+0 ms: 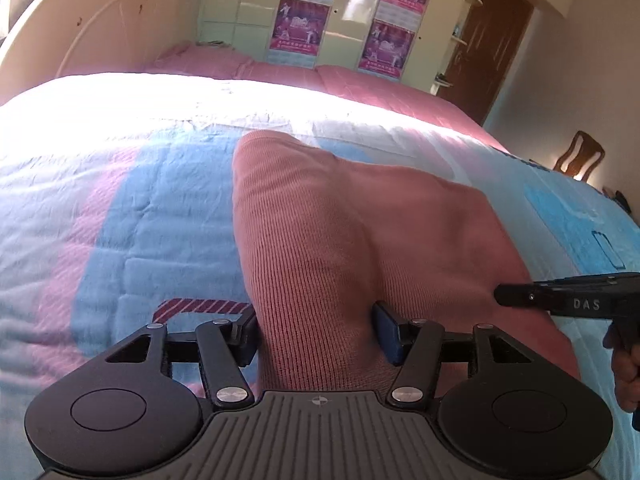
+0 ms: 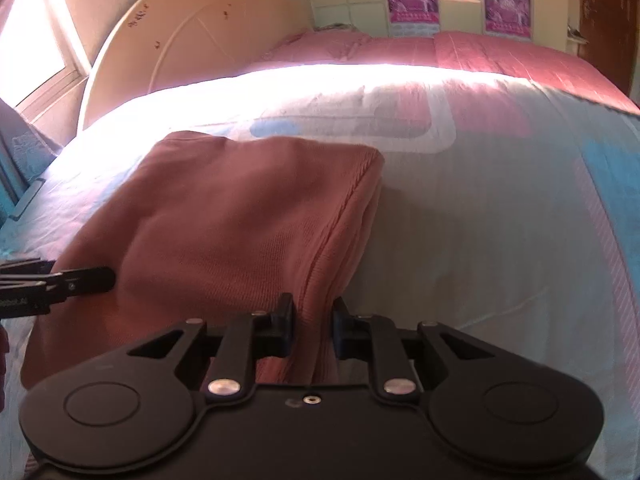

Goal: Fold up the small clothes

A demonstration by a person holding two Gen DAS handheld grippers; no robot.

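A pink ribbed knit garment (image 1: pixel 340 232) lies folded on the bed's quilt (image 1: pixel 120 208). My left gripper (image 1: pixel 316 332) is shut on a thick bunch of its near left edge. The garment also shows in the right wrist view (image 2: pixel 224 216), where my right gripper (image 2: pixel 314 328) is shut on its near right edge, a fold of cloth pinched between the pads. Each gripper shows in the other's view: the right one (image 1: pixel 560 300) at the right edge, the left one (image 2: pixel 60 284) at the left edge.
The quilt is pale blue, pink and white, sunlit toward the cream headboard (image 2: pixel 192 40). A pink blanket (image 1: pixel 360 84) covers the far bed. Wardrobe doors with purple posters (image 1: pixel 300 24), a brown door (image 1: pixel 492 40) and a wooden chair (image 1: pixel 580 156) stand beyond.
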